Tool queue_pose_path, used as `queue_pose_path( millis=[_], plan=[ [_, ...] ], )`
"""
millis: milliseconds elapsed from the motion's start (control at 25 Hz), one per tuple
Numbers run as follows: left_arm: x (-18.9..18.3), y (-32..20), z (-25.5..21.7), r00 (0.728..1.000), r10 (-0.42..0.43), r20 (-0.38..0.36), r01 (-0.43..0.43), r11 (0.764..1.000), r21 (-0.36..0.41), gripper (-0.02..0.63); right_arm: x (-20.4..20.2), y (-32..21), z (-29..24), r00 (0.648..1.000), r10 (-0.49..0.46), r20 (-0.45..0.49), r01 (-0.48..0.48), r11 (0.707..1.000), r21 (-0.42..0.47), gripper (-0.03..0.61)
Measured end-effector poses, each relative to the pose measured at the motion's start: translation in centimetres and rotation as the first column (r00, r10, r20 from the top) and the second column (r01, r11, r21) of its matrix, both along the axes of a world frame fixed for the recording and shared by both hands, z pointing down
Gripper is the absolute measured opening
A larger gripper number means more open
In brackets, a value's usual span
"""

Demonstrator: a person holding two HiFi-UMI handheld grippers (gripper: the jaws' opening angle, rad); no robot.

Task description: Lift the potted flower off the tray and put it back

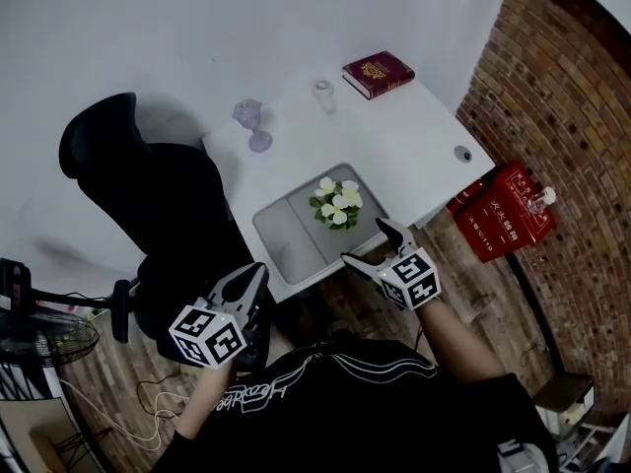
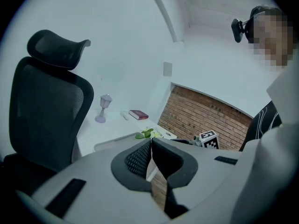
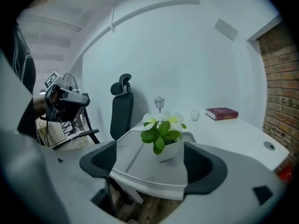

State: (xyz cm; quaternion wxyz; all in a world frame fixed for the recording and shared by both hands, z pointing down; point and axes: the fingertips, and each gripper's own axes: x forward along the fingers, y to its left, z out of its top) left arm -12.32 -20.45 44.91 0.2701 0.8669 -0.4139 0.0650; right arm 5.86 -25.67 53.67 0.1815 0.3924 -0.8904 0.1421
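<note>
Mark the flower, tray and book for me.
flower [image 1: 336,205]: head view, on the white blooms.
tray [image 1: 291,236]: head view, bare floor left of the flower.
book [image 1: 379,73]: head view, middle of the red cover.

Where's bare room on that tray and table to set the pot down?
The tray's left half, beside the potted flower, is bare. So is the table's middle, between tray and book. The far edge is crowded: small lamp, cup, book.
</note>
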Motion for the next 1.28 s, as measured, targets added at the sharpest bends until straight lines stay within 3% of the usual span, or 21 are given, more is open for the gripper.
queue_pose_path(
  millis=[520,920,1160,1280],
  plan=[
    [-0.5,-2.8,0.9,0.991,-0.134,0.006,0.134,0.991,0.025,0.034,-2.2,-5.4,5.3,0.969,-0.196,-0.151,0.186,0.98,-0.076,0.449],
    [-1.7,-3.2,1.7,0.987,-0.158,0.03,0.157,0.988,0.008,0.034,-2.9,-7.7,7.1,0.961,-0.196,-0.194,0.182,0.979,-0.089,0.428],
    [-1.4,-3.3,2.5,0.989,-0.146,0.023,0.147,0.989,-0.013,0.034,-3.1,-8.2,7.1,0.97,-0.167,-0.178,0.16,0.986,-0.052,0.343],
    [-1.3,-3.4,2.5,0.99,-0.139,0.019,0.14,0.99,-0.015,0.034,-3.0,-8.3,7.1,0.969,-0.164,-0.184,0.156,0.986,-0.056,0.333]
  ],
)
